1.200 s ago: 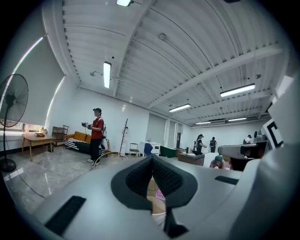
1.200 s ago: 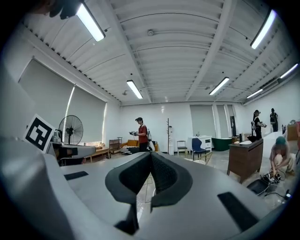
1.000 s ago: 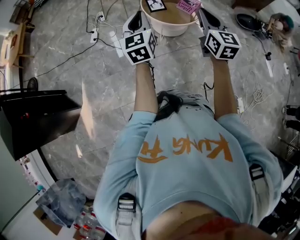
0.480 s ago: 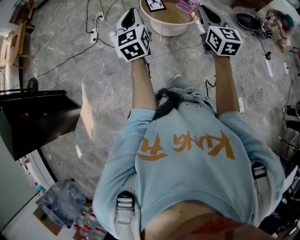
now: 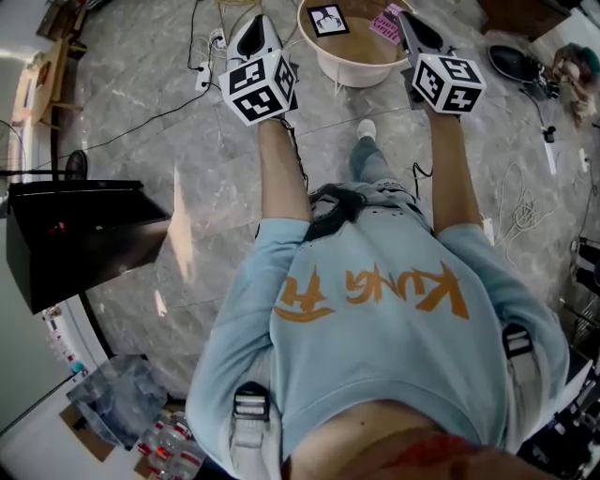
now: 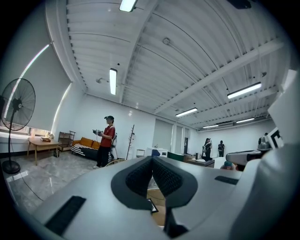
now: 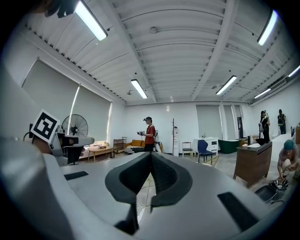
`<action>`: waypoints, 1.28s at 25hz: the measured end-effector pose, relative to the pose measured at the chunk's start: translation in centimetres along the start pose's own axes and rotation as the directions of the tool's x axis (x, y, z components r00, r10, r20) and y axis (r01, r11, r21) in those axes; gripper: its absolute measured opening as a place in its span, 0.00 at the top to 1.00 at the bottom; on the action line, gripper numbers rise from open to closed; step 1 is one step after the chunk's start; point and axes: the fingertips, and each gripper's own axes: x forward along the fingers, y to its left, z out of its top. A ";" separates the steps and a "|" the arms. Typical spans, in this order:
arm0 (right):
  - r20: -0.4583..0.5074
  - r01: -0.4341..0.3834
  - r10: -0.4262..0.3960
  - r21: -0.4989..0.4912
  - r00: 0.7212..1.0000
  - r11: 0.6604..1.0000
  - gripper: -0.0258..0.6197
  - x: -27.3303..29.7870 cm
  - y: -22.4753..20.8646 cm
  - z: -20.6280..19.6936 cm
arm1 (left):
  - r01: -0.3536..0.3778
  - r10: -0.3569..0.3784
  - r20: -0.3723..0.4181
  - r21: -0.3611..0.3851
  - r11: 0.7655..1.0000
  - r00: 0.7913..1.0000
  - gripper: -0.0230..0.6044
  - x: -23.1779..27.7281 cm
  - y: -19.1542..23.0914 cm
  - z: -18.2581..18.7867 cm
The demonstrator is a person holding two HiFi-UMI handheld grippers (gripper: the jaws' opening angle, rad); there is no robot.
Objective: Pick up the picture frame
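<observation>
The picture frame (image 5: 328, 19), black-edged with a light picture, lies flat on a round white side table (image 5: 349, 71) with a wooden top, at the top of the head view. A pink item (image 5: 383, 21) lies beside it. My left gripper (image 5: 257, 28) hangs just left of the table and my right gripper (image 5: 411, 22) at its right rim. Both are held level, shut and empty. In the left gripper view the jaws (image 6: 152, 161) are pressed together, with a corner of the frame (image 6: 152, 206) showing below them. The right gripper (image 7: 150, 157) is shut as well.
A black cabinet (image 5: 80, 239) stands at the left, and cables (image 5: 159, 103) run over the marble floor. A bag with bottles (image 5: 122, 403) lies bottom left. A standing fan (image 6: 16, 117), a person in red (image 7: 149, 136) and a wooden cabinet (image 7: 253, 164) are farther off.
Both grippers have moved forward towards the round table. The table and frame sit a little lower in the head view. A foot now shows between the arms.
</observation>
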 end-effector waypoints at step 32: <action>-0.183 -0.053 0.099 0.241 0.978 0.969 0.96 34.0 -29.6 -9.9 | -0.008 0.012 -0.298 0.016 1.000 0.955 0.93 42.3 -6.6 -12.4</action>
